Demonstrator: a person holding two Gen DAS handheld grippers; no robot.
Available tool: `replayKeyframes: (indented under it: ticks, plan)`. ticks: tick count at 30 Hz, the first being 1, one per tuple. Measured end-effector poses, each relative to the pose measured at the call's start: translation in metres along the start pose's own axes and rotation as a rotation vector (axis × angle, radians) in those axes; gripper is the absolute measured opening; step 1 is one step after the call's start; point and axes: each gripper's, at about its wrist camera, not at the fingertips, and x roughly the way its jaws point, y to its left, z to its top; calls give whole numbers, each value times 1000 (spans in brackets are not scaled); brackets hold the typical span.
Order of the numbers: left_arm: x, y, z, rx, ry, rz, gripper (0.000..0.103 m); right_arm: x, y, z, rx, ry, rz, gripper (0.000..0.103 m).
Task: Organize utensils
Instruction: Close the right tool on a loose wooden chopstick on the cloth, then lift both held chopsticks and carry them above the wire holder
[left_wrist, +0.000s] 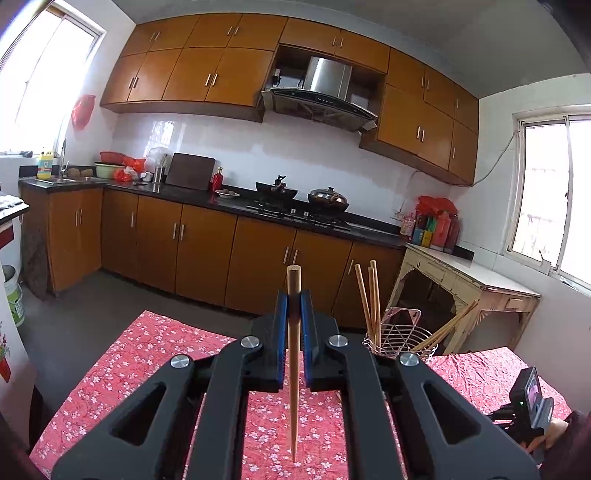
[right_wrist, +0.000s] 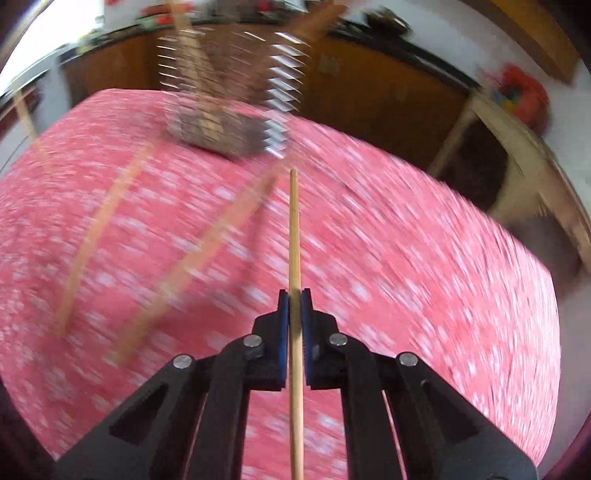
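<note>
Black linkage arms filled the near edge of both wrist views as two grippers each carried a wooden chopstick over a surface (left_wrist: 155, 354) draped in red flowered cloth. The left gripper (left_wrist: 294, 306) was clamped on a chopstick (left_wrist: 293, 387) held upright, its thick end poking above the blue pads and its thin tip hanging just above the cloth. The right gripper (right_wrist: 294, 306) was likewise closed on a paler chopstick (right_wrist: 294, 229), which pointed ahead toward a wire basket (right_wrist: 221, 125) at the far side of the surface; that view was heavily smeared, suggesting the hand was swinging fast. In the left view the same wire basket (left_wrist: 400, 338) stood to the right and beyond the gripper, already holding several chopsticks (left_wrist: 371, 299), some upright and some leaning out to the right. Two loose chopsticks (right_wrist: 99, 236) lay on the cloth to the left in the right view, well apart from the basket. The step in hand appeared to be ferrying the held sticks to the basket. The next move would call for bringing each one over the basket's open top, tip down, and letting go without knocking out those already leaning there.
</note>
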Motion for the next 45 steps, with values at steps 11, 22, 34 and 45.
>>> replayKeyframes:
  ticks: [11,22,34,45]
  plan:
    - [2,-2,1,12,15,2,7,36,-19,42,126,2,-10,31]
    - [5,-9,-1,35,24,2,7,56,-18,65,193,32,-9,7]
    - [1,-17,2,38,12,-18,7,-93,-39,32,357,-360,54,7]
    - [-7,-46,16,60,-30,-58,7,-206,-15,29,382,-862,82,8]
